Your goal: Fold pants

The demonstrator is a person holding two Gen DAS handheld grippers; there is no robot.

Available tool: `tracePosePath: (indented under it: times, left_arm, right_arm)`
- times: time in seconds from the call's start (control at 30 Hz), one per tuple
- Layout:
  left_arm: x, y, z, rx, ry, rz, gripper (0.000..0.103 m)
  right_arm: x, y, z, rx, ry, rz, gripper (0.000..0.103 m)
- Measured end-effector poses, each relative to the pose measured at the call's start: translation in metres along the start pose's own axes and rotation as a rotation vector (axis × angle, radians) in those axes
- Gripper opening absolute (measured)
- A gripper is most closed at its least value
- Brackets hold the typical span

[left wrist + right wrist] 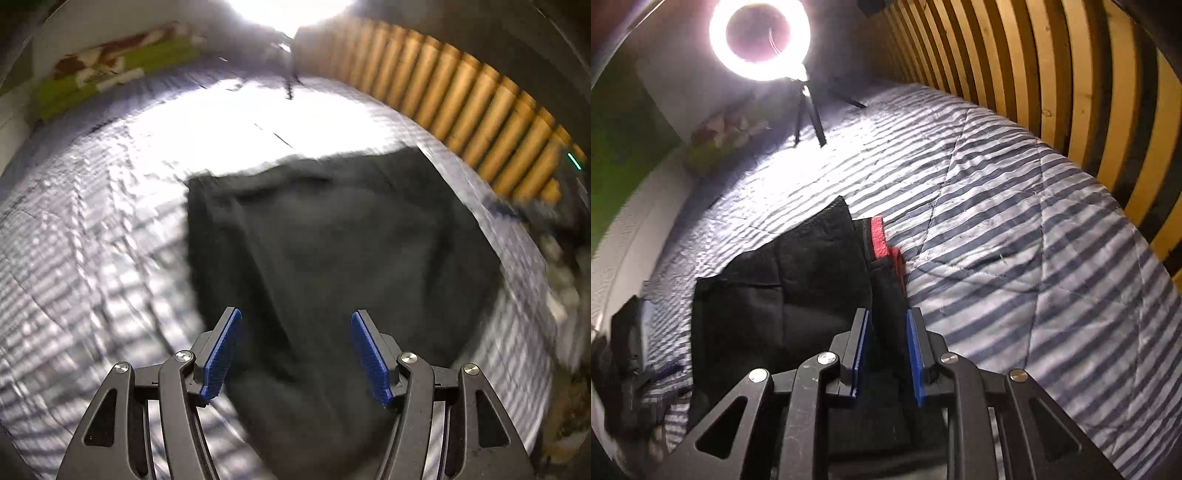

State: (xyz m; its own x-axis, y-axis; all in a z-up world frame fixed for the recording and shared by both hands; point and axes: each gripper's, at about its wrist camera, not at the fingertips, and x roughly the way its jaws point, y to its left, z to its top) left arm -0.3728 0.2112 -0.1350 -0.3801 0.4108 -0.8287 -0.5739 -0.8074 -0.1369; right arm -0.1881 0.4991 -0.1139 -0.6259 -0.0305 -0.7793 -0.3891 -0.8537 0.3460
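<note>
I see the striped quilt (pixel 1015 229) with the black pants (pixel 783 280) lying folded on its near left part. My left gripper (pixel 295 317) hangs wide open and empty above them. My right gripper (pixel 886 314) is only slightly open, cloth between its pads (pixel 916 347), not pinched.

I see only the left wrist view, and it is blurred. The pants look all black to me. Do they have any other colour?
Observer: Yes. The right wrist view shows a red band at one edge of the black pants.
Operator: Is the right gripper holding the pants?
Observer: No. The right gripper is slightly open, with dark cloth seen in the gap.
Operator: What causes the glare?
Observer: A ring light on a small tripod on the striped quilt.
</note>
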Motion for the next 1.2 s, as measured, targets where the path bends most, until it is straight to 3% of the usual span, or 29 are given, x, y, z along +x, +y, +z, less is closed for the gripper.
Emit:
tracePosePath:
  times: [0.2, 0.33, 0.43, 0.53, 0.77, 0.83, 0.93, 1.07, 1.2]
  left_arm:
    - [0.045, 0.028, 0.062, -0.1, -0.017, 0.072, 0.065]
    - [0.077, 0.045, 0.069, -0.124, 0.039, 0.183, 0.065]
    - [0.059, 0.069, 0.06, -0.22, 0.004, 0.125, 0.065]
    - [0.024, 0.076, 0.029, -0.231, -0.017, 0.055, 0.066]
    - [-0.026, 0.029, -0.065, -0.044, 0.051, 0.001, 0.072]
    - [-0.032, 0.015, -0.083, 0.016, 0.038, 0.016, 0.08]
    - [-0.029, 0.002, -0.099, 0.104, 0.058, 0.063, 0.082]
    - [-0.027, -0.008, -0.113, 0.143, 0.068, 0.095, 0.082]
    - [-0.032, -0.032, -0.119, 0.248, 0.046, 0.075, 0.083]
  right_arm:
    - [0.003, 0.026, -0.021, -0.112, 0.039, 0.011, 0.019]
    - [0.012, 0.036, -0.033, -0.118, 0.077, 0.029, 0.019]
    - [0.007, 0.044, -0.049, -0.1, 0.12, 0.112, 0.019]
    - [-0.004, 0.068, -0.072, -0.167, 0.143, 0.17, 0.022]
    - [0.003, 0.125, -0.099, -0.237, 0.198, 0.265, 0.022]
    - [0.008, 0.135, -0.103, -0.202, 0.247, 0.319, 0.024]
    - [0.013, 0.147, -0.119, -0.18, 0.3, 0.357, 0.035]
    - [0.026, 0.157, -0.131, -0.136, 0.344, 0.375, 0.035]
    - [0.039, 0.159, -0.128, -0.054, 0.361, 0.405, 0.035]
